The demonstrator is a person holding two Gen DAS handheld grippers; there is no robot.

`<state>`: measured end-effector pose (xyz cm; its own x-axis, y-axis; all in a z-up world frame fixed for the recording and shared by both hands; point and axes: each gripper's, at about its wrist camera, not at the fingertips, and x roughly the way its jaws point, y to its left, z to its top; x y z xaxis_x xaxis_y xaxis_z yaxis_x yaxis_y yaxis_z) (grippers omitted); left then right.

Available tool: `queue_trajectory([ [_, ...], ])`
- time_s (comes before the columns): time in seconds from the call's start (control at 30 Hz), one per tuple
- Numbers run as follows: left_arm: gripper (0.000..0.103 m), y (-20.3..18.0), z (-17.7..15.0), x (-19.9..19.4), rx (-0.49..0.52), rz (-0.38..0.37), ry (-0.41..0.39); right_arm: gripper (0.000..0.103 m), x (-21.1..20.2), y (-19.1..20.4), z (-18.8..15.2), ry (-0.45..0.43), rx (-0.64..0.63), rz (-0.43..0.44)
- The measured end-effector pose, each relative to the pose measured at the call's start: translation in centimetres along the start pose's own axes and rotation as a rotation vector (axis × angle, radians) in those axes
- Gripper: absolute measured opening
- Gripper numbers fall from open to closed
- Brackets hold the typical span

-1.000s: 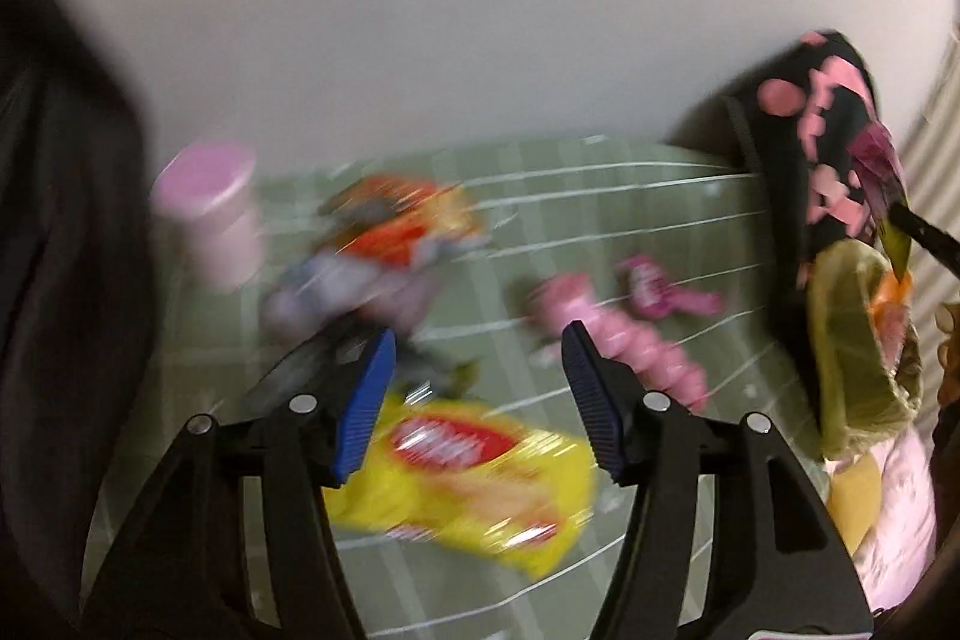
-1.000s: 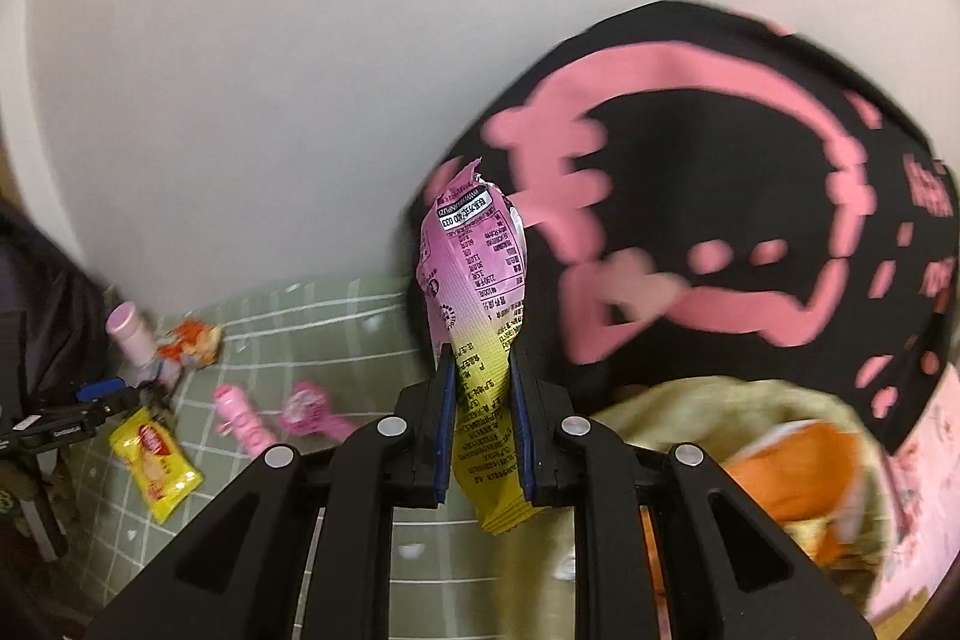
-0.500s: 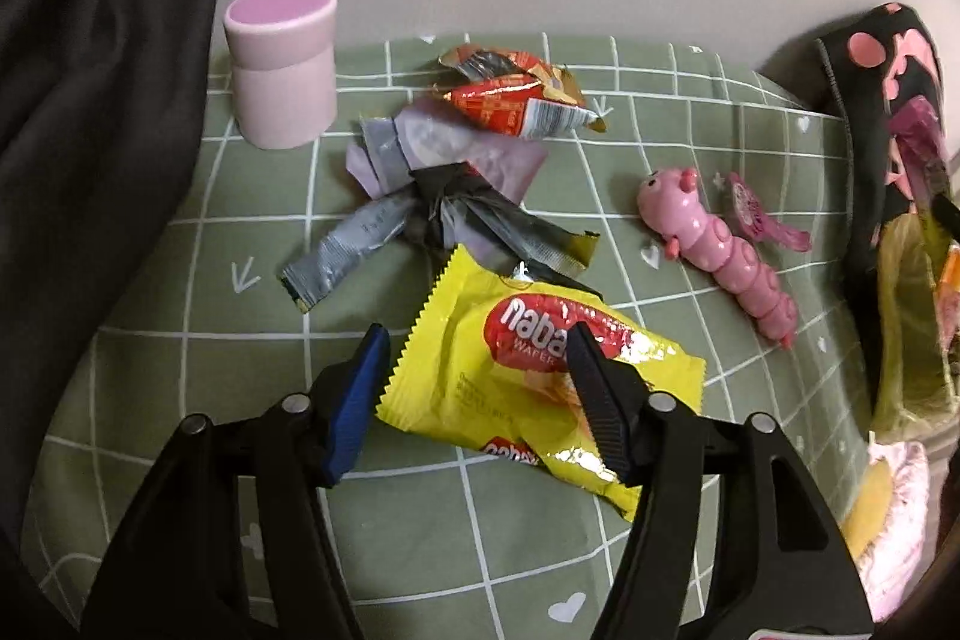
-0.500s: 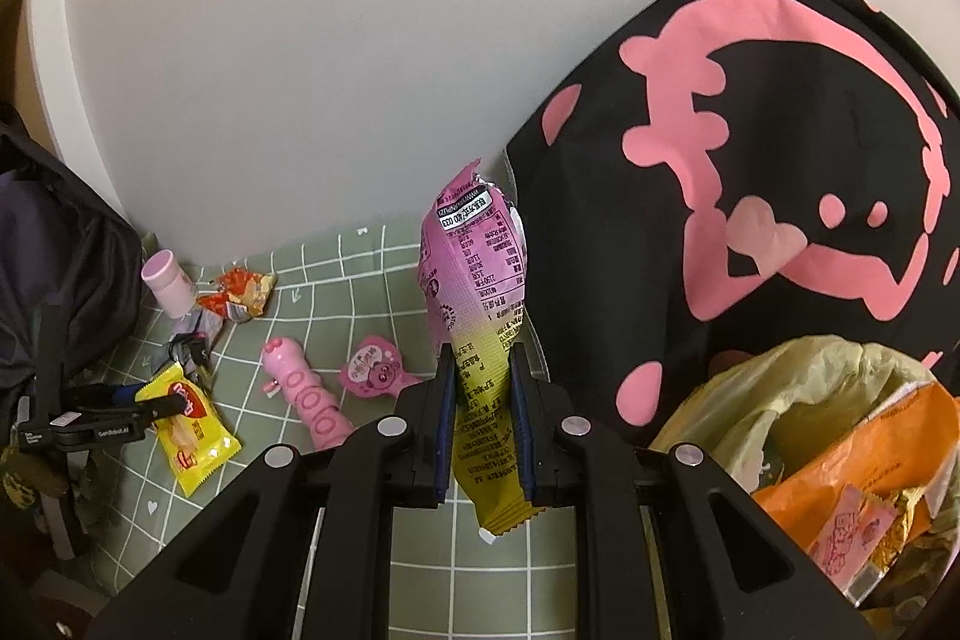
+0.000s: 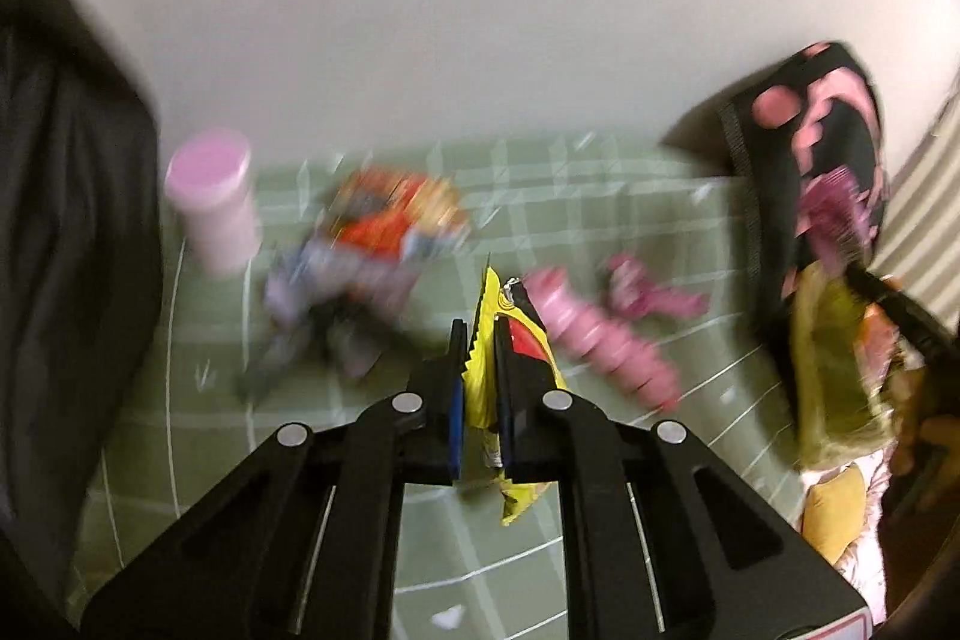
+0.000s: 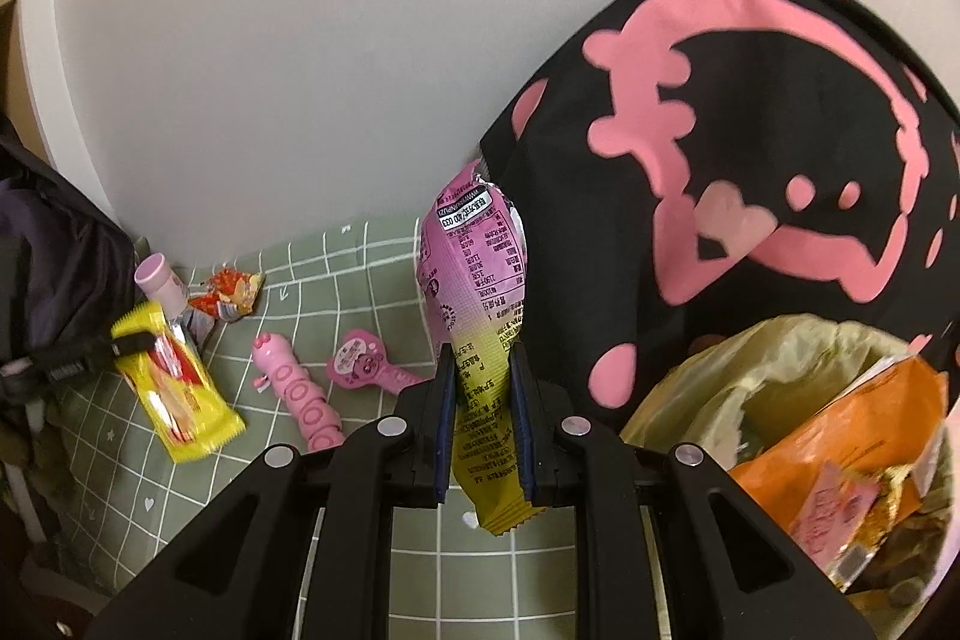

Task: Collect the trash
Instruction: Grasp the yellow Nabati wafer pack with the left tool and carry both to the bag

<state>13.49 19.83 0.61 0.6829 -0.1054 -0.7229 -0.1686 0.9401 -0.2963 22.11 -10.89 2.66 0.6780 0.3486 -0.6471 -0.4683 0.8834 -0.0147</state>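
The left gripper (image 5: 478, 340) pinches the yellow wafer packet (image 5: 486, 388), its print hidden; the right gripper (image 6: 483, 388) clamps a pink-yellow snack wrapper (image 6: 474, 292); the upper-left clutter is blurred.

Your way to the open trash bag (image 6: 708, 388) is clear; the black-and-pink cushion (image 6: 750, 112) walls its far side

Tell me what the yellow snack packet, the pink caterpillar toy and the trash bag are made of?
Yellow snack packet: seemingly thin plastic film, glossy, with a zigzag sealed edge. Pink caterpillar toy: probably hard moulded plastic, smooth rounded segments with slight shine. Trash bag: apparently thin yellowish plastic, crinkled and slightly see-through.
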Motion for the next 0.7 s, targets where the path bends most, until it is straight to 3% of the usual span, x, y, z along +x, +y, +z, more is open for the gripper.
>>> queue_trajectory([
  [0.4, 0.008, -10.0, 8.1, -2.5, 0.219, -0.167, -0.140, 0.017, -4.4, -3.8, 1.9, -0.095, 0.042, -0.093],
  [0.7, 0.008, -20.2, 10.8, -2.8, 0.324, -0.398, -0.175, 0.017, -9.9, -9.6, 1.0, -0.148, 0.106, -0.248],
])
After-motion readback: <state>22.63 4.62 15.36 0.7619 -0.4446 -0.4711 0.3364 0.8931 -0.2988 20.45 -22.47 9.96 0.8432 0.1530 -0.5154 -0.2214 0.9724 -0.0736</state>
